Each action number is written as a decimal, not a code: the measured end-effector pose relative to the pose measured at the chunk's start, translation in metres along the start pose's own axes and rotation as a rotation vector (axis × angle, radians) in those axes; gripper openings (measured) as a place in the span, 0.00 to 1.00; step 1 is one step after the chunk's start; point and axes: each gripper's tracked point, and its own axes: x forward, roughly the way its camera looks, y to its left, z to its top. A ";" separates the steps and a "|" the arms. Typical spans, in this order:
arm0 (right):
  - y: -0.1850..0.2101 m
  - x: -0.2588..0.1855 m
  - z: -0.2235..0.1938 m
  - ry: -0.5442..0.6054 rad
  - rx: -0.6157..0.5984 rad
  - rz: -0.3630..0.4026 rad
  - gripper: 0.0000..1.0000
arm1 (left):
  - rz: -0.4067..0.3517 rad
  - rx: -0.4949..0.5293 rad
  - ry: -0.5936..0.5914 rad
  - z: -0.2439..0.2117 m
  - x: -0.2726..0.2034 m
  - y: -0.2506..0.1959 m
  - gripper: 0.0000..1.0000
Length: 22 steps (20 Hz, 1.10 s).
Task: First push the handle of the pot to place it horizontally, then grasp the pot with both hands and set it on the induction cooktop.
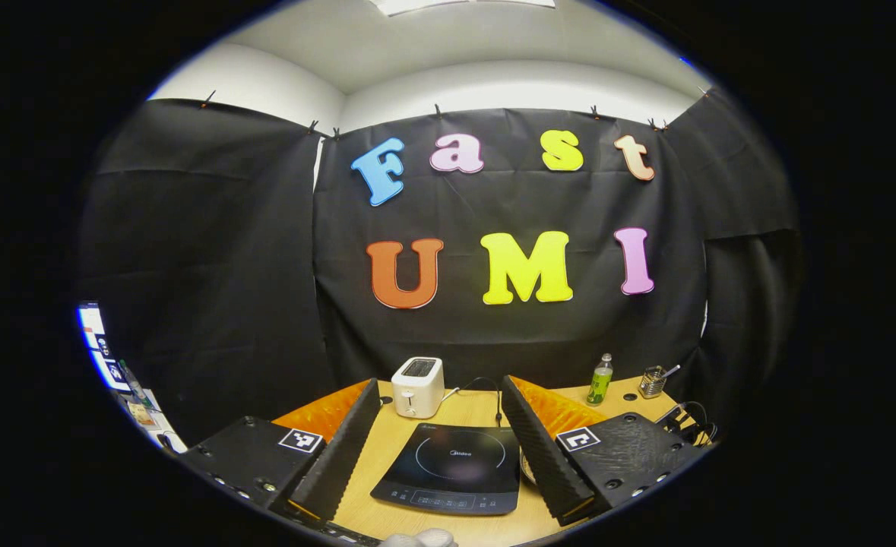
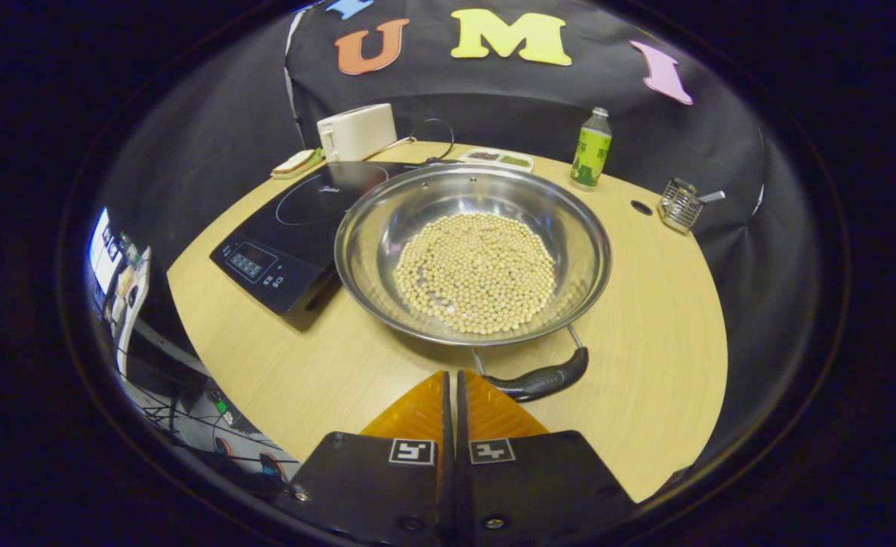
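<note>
A wide steel pot (image 2: 472, 262) holding several pale beans rests on the wooden table, its left rim beside the black induction cooktop (image 2: 303, 228). The pot's dark handle (image 2: 542, 380) lies at its near edge, slanting up to the right. My right gripper (image 2: 451, 376) is shut with nothing between its fingers, its tips just left of the handle's near end. In the left gripper view my left gripper (image 1: 440, 387) stands open above the cooktop (image 1: 454, 467), which lies between the fingers. A sliver of the pot (image 1: 527, 467) peeks out by the right finger.
A white toaster (image 2: 356, 131) stands behind the cooktop, with a sandwich (image 2: 296, 162) beside it. A green bottle (image 2: 590, 148), a small divided dish (image 2: 497, 159) and a wire holder (image 2: 679, 203) stand at the table's back. The table's near edge curves beneath my right gripper.
</note>
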 end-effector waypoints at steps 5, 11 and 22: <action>-0.010 -0.001 -0.002 0.002 0.002 -0.002 0.00 | -0.006 0.005 0.001 0.001 0.003 -0.004 0.96; -0.025 0.002 0.000 0.006 0.005 -0.007 0.00 | -0.008 0.002 0.004 0.000 0.007 -0.008 0.96; -0.068 0.006 0.007 0.026 0.010 -0.042 0.04 | 0.009 -0.007 0.020 -0.008 0.018 -0.018 0.96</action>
